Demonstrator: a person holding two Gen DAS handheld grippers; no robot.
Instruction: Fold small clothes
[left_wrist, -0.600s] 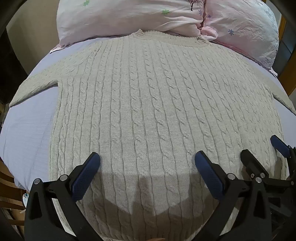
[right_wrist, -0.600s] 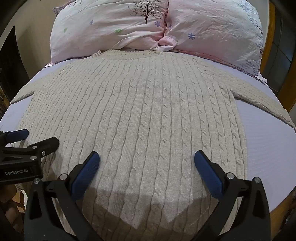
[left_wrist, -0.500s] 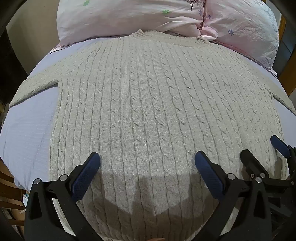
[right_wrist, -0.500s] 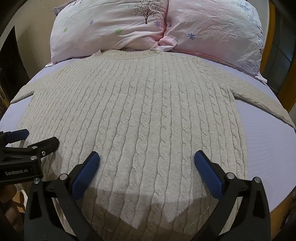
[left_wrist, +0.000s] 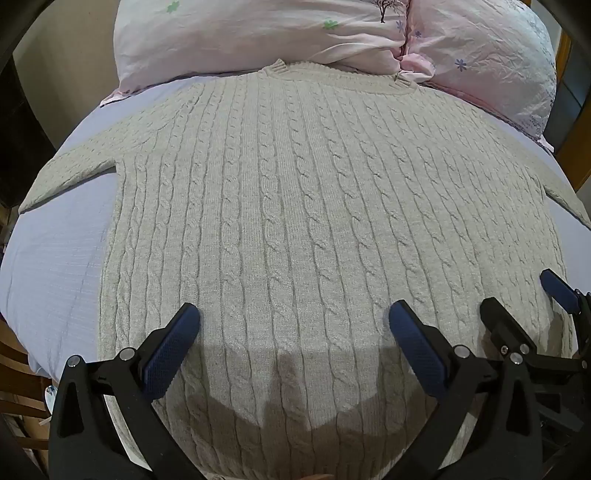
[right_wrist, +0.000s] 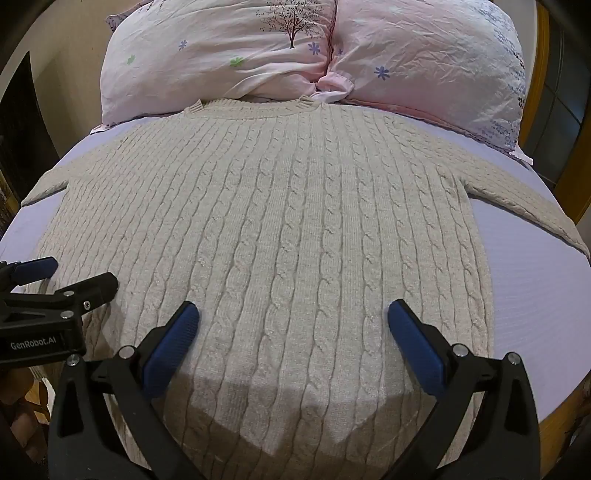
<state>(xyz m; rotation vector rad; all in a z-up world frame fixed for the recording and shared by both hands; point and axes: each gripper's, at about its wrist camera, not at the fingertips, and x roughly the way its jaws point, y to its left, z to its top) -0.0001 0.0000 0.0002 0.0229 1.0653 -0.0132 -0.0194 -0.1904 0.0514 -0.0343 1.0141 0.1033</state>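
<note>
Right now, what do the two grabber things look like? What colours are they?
Both look the same: the left gripper and right gripper have black plastic arms with silver screws, ending in dark blue bumpy pads. White letters on the left one's side say GenRobot.AI. No cables or sleeves show.

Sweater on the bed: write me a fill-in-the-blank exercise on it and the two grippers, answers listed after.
1. The sweater lies spread out flat, its neckline toward the two ____.
2. The left gripper has its jaws ____, holding nothing.
3. The right gripper hovers over the sweater's ____ edge, jaws apart.
4. The bedsheet under the sweater is pale ____.

Answers: pillows; open; bottom; lavender
</note>
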